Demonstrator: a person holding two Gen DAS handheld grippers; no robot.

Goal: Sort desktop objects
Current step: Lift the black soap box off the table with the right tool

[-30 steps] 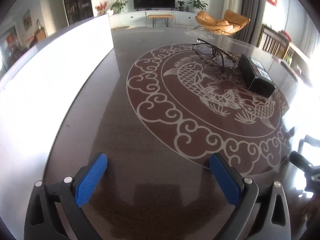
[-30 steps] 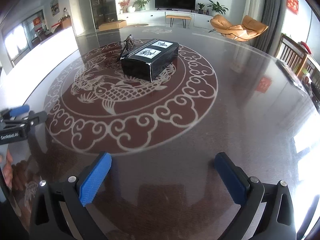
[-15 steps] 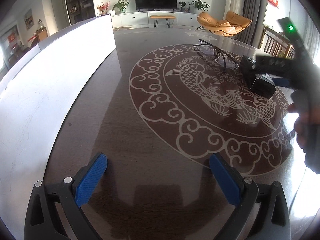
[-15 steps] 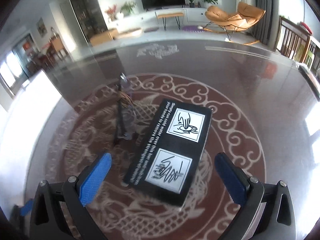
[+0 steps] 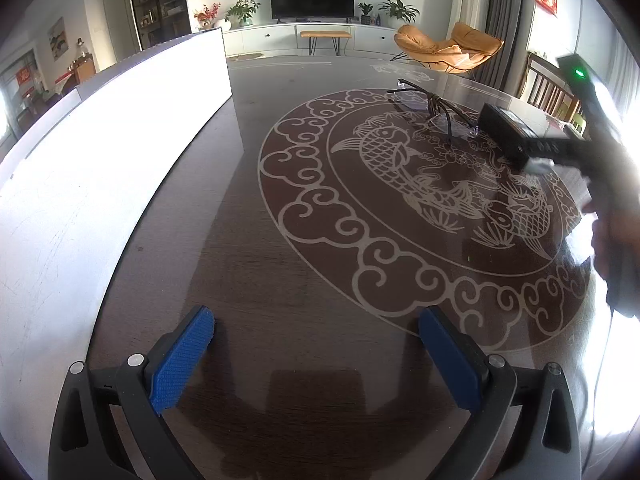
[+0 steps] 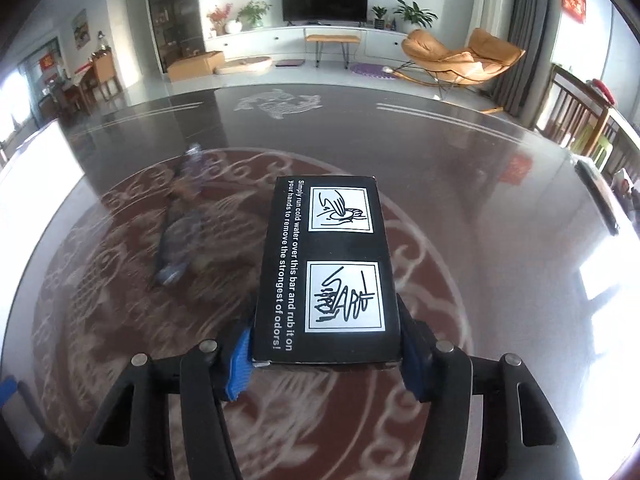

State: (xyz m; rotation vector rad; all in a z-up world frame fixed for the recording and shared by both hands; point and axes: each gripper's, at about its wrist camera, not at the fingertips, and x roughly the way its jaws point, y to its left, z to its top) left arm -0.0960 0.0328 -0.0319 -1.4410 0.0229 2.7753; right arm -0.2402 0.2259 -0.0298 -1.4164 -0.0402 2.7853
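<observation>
The right gripper [image 6: 326, 354] has its jaws closed on the near end of a black rectangular cardboard box [image 6: 326, 268], blue pads pressing its two long sides at lower centre of the right wrist view. The box's top face carries two white instruction pictures and a line of white text, and it points away toward the middle of the frame. Left of the box, blurred, a pair of dark-framed eyeglasses [image 6: 180, 236] lies on the dark glossy surface [image 6: 480, 208] with its pale fish-and-cloud medallion.

The left gripper [image 5: 316, 344] holds nothing; its jaws stand wide apart at the bottom of the left wrist view, over bare surface [image 5: 256, 240]. In that view the eyeglasses [image 5: 436, 110] sit at upper right, with the box [image 5: 506, 134] just beside them at the frame's right. A white panel [image 5: 100, 152] fills the left side.
</observation>
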